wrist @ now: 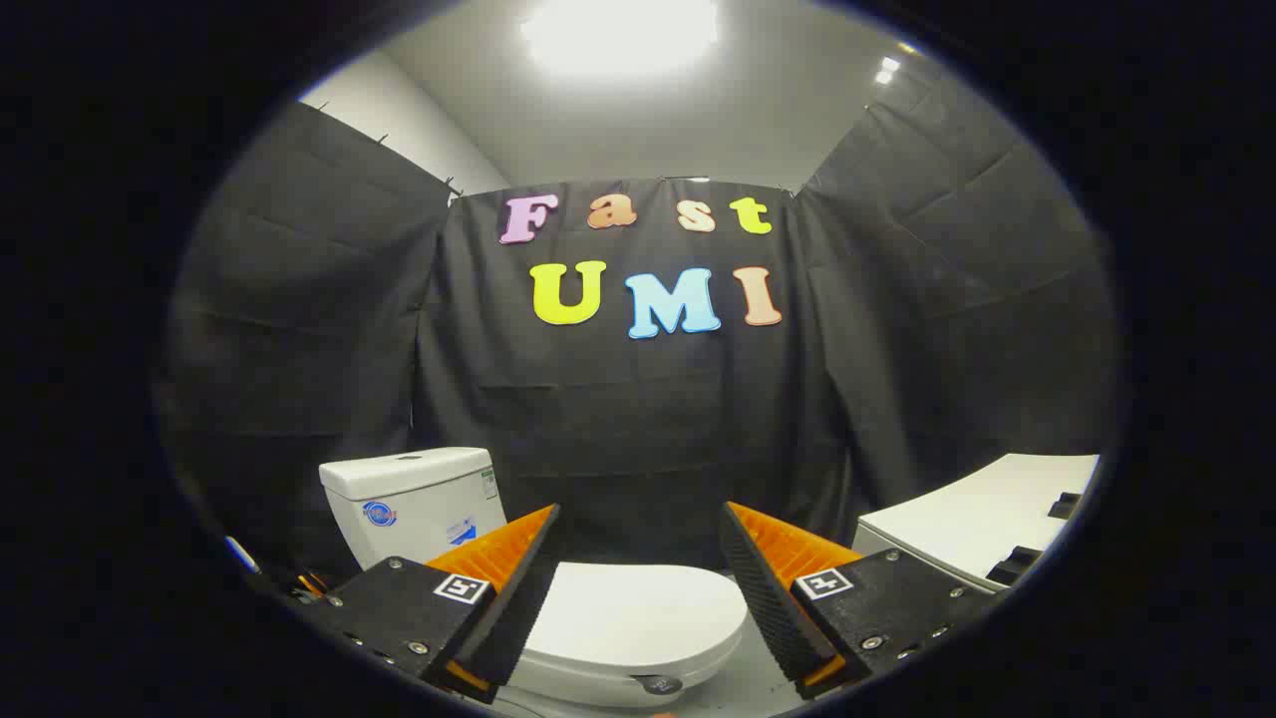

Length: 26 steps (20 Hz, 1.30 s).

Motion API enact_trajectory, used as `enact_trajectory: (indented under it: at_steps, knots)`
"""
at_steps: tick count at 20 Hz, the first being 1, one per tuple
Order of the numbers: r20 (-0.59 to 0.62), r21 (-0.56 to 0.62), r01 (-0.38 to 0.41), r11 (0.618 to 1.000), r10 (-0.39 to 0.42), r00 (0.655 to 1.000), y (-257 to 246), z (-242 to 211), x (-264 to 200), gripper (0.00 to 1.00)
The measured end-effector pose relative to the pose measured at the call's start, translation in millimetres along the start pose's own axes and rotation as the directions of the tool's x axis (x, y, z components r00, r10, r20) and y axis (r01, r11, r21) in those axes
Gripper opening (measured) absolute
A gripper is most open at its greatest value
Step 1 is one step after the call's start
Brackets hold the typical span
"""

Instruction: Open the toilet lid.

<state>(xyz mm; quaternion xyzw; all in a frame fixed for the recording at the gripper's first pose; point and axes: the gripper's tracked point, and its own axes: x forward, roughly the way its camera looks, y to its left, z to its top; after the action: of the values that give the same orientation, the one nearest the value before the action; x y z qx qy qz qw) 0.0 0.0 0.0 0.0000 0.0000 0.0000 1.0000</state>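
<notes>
Hovering with fingers apart, the gripper (638,588) faced the closed toilet lid (638,613), which lay flat just ahead, below the fingertips.

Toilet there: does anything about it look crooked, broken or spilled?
Nothing stands out. The lid lies flat and closed, the tank stands upright behind it, and the gripper is open above the lid, touching nothing.
</notes>
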Motion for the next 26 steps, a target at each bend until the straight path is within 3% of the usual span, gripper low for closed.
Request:
enact_trajectory:
  at_steps: [18, 22, 26]
  knots:
    - [-0.021, 0.017, -0.013, 1.0, 0.013, 1.0, -1.0, -10.2, 1.3, 0.96]
    - [-0.051, 0.071, -0.098, 0.993, 0.102, 0.994, 15.2, -21.2, 8.4, 0.96]
    - [-0.074, 0.107, -0.102, 0.989, 0.11, 0.991, 4.0, -33.5, 17.4, 0.96]
